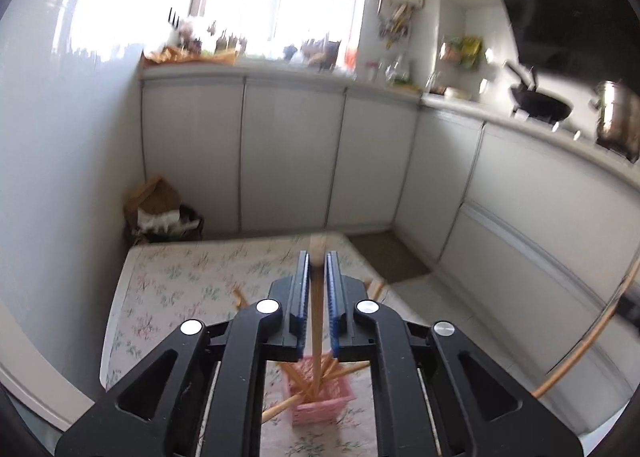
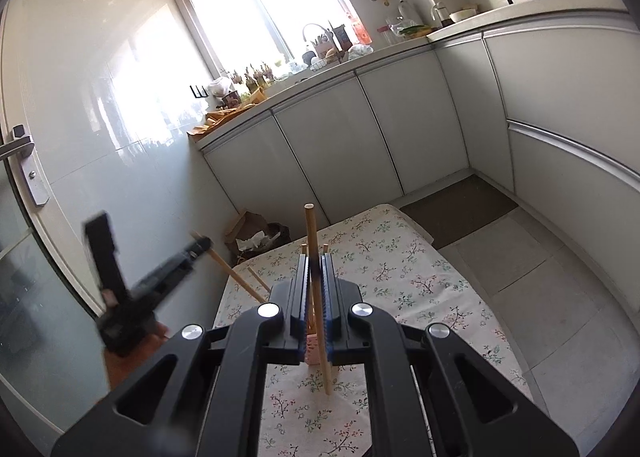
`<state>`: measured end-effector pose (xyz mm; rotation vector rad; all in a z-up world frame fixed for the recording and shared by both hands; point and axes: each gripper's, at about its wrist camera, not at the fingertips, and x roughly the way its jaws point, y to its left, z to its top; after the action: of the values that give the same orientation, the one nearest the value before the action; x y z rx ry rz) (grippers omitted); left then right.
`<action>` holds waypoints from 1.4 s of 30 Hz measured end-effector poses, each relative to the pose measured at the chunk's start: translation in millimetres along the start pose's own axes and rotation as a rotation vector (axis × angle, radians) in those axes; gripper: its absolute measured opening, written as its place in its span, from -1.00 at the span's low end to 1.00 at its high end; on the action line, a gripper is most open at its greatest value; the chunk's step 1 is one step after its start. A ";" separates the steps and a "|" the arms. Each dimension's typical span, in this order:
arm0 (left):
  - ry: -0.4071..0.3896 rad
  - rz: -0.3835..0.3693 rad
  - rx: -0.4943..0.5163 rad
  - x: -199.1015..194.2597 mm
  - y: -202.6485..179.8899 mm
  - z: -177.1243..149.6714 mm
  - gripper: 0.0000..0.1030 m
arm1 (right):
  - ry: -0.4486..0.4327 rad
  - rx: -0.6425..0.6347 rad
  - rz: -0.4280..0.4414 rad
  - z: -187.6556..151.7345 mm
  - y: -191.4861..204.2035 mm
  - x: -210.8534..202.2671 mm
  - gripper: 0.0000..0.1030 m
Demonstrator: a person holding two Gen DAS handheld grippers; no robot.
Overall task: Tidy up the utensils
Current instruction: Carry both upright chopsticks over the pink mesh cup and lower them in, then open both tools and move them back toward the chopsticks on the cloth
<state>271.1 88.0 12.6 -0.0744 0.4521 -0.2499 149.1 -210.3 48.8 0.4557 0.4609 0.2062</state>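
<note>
My left gripper [image 1: 318, 263] is shut on a wooden chopstick [image 1: 317, 321] whose lower end stands in the pink basket [image 1: 320, 403] among several other chopsticks. My right gripper [image 2: 316, 263] is shut on another wooden chopstick [image 2: 311, 233], held nearly upright with its lower tip above the floral tablecloth [image 2: 400, 281]. The pink basket [image 2: 312, 349] is mostly hidden behind the right gripper. The left gripper [image 2: 152, 281] shows blurred at the left of the right wrist view, with chopsticks [image 2: 236, 273] slanting beside it.
The small table [image 1: 180, 277] with the floral cloth stands against a white wall. White kitchen cabinets [image 1: 292, 153] run behind it, with a cluttered counter. A paper bag with trash [image 1: 160, 209] sits on the floor in the corner. A brown mat [image 2: 456, 213] lies on the tiled floor.
</note>
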 end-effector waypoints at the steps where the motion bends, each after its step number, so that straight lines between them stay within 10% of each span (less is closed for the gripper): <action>1: 0.006 -0.002 -0.029 -0.2 5.0 -4.3 -0.77 | -0.004 0.008 0.006 0.8 0.9 2.9 -0.88; 3: -0.037 -0.015 -0.083 -14.8 15.4 -9.9 -0.75 | -0.022 0.015 0.024 6.0 5.4 6.7 -0.88; 9: -0.217 0.020 -0.168 -86.5 33.1 -9.0 0.22 | -0.117 -0.015 0.062 20.6 35.8 27.7 -0.88; 25: -0.220 0.044 -0.266 -110.1 86.8 -20.9 0.25 | -0.122 -0.162 0.008 -31.2 49.7 160.6 -0.83; 29: -0.240 0.069 -0.258 -121.0 89.1 -19.0 0.48 | -0.144 -0.113 0.020 -49.6 38.7 149.0 -0.09; 42: -0.186 0.060 -0.149 -128.1 42.5 -21.6 0.86 | -0.280 -0.195 -0.133 -78.3 20.2 31.1 0.88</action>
<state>159.7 161.4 42.0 -0.2279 0.2868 -0.1477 137.7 -154.1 -16.1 0.2557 0.1924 0.0557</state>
